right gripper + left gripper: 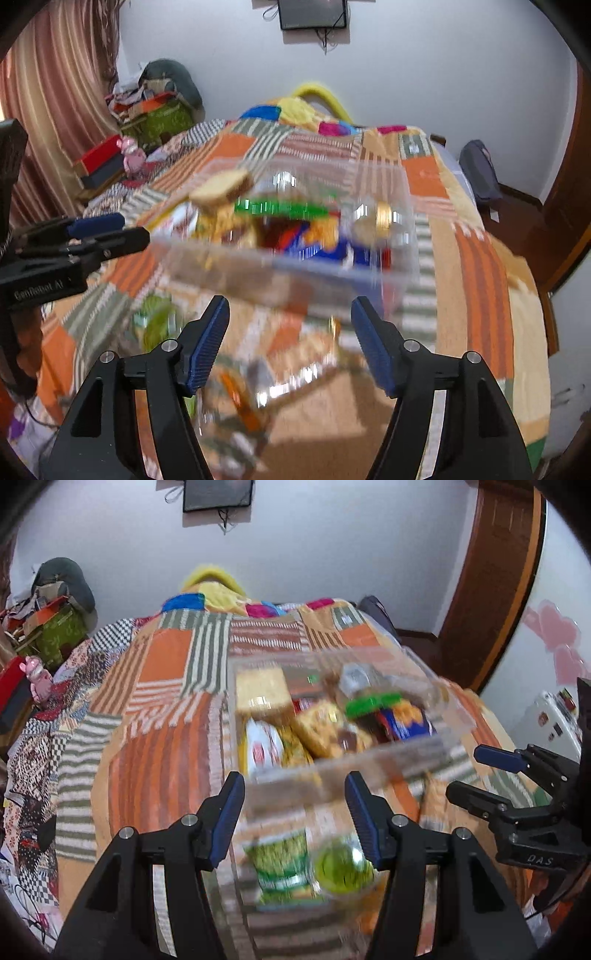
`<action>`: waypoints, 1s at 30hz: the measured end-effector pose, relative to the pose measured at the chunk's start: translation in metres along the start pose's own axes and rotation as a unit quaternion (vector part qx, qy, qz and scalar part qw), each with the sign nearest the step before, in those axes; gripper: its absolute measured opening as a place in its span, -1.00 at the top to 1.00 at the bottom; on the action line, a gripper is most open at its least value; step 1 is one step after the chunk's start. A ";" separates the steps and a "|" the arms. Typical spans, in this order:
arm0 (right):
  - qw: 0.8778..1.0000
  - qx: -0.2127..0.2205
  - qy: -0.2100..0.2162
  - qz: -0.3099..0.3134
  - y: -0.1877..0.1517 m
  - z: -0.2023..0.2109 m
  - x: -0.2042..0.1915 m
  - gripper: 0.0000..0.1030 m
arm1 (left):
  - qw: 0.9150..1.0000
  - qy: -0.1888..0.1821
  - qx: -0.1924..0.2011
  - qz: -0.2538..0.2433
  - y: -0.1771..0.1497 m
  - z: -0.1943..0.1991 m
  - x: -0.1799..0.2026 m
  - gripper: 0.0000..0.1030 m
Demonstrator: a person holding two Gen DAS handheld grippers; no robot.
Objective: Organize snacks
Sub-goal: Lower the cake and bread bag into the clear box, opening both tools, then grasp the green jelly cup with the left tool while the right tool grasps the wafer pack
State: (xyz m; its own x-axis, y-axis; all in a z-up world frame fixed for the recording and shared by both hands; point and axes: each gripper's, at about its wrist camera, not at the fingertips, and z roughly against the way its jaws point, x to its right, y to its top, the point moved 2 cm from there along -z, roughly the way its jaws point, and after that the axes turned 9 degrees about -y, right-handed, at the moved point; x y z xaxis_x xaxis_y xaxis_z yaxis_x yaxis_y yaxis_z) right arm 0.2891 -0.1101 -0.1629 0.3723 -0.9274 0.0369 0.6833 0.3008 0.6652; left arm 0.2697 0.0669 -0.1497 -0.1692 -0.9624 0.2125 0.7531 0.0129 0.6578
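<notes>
A clear plastic bin stands on the patchwork quilt, filled with snack packets, a green-lidded jar and a blue packet. My left gripper is open just in front of the bin's near wall, with nothing pressed between its blue pads. Below it, a green packet and a round green cup lie loose on the quilt. My right gripper is also open at the bin's near side, with blurred loose packets beneath it. Each gripper shows in the other's view: the right gripper and the left gripper.
The bed's right edge drops to the floor near a dark bag. Piled clothes and a green box sit at the back left, beside a pink toy and a red box. A wooden door frame stands to the right.
</notes>
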 end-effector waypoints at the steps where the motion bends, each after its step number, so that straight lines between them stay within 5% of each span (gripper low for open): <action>1: 1.000 -0.006 -0.002 0.000 -0.004 -0.001 0.000 -0.32 | 1.000 -0.003 -0.005 0.002 -0.005 -0.001 0.000 -0.12; 14: 0.999 -0.046 -0.017 0.004 -0.030 -0.031 -0.011 -0.41 | 0.996 -0.048 -0.074 0.001 -0.051 -0.029 0.022 -0.16; 22: 0.997 -0.068 -0.032 -0.008 -0.061 -0.021 0.024 -0.39 | 0.995 -0.059 -0.078 0.001 -0.055 -0.038 0.034 -0.16; 30: 0.998 -0.054 -0.001 -0.012 -0.047 -0.018 0.025 -0.39 | 0.995 -0.058 -0.083 0.011 -0.052 -0.046 0.035 -0.19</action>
State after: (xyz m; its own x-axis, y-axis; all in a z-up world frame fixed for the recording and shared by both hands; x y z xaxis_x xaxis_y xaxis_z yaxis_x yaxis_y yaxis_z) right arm 0.2772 -0.1433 -0.2069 0.3540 -0.9349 0.0243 0.7559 0.3013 0.5813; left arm 0.2544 0.0203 -0.2098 -0.2171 -0.9243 0.3139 0.8506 -0.0214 0.5254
